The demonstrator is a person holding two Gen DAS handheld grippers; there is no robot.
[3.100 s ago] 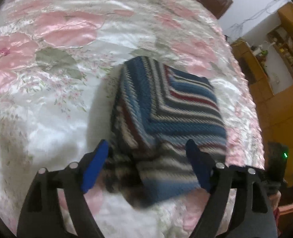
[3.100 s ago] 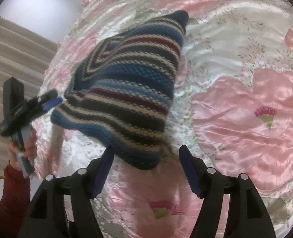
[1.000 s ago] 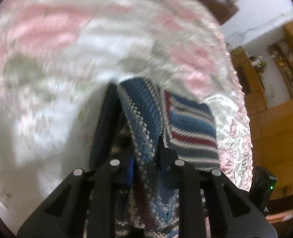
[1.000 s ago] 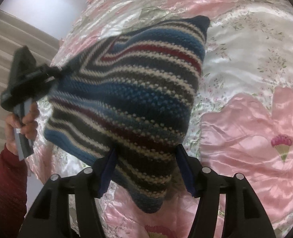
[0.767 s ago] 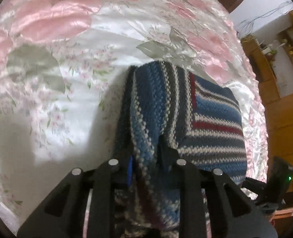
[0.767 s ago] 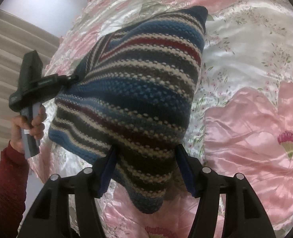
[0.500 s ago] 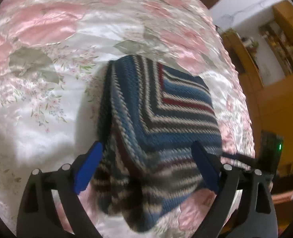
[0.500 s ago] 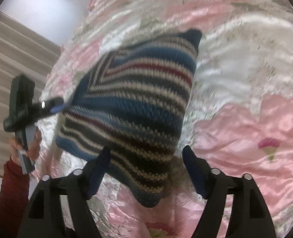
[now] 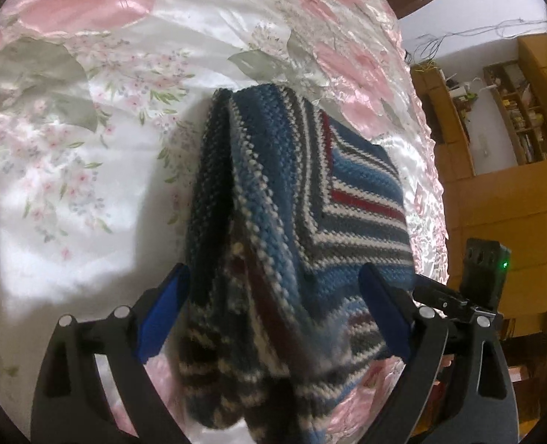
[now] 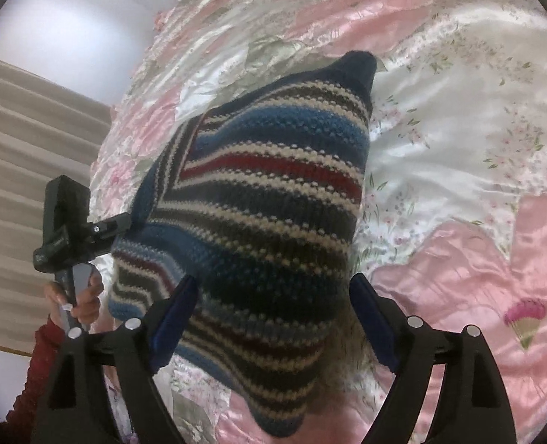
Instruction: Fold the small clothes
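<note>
A folded knitted garment (image 9: 303, 199) with blue, cream, grey and red stripes lies on the satin bedspread. Its near end sits blurred between the spread blue fingers of my left gripper (image 9: 273, 296), which is open and grips nothing. In the right wrist view the same knit (image 10: 269, 192) fills the middle, its near corner reaching down between the fingers of my right gripper (image 10: 273, 296), also open. The left gripper (image 10: 84, 229) shows at the knit's far left corner, held by a hand in a red sleeve. The right gripper's body (image 9: 484, 270) stands beside the knit's right edge.
The pink and white floral bedspread (image 9: 88, 118) extends all around the garment. Wooden shelves and cabinets (image 9: 513, 155) stand beyond the bed's right side. A striped curtain (image 10: 22, 140) and a pale wall lie beyond the bed's edge in the right wrist view.
A second ago my left gripper was shut on the knit's folded edge; it has since opened and let go. The right gripper's fingers widened and drew back a little. The knit has settled.
</note>
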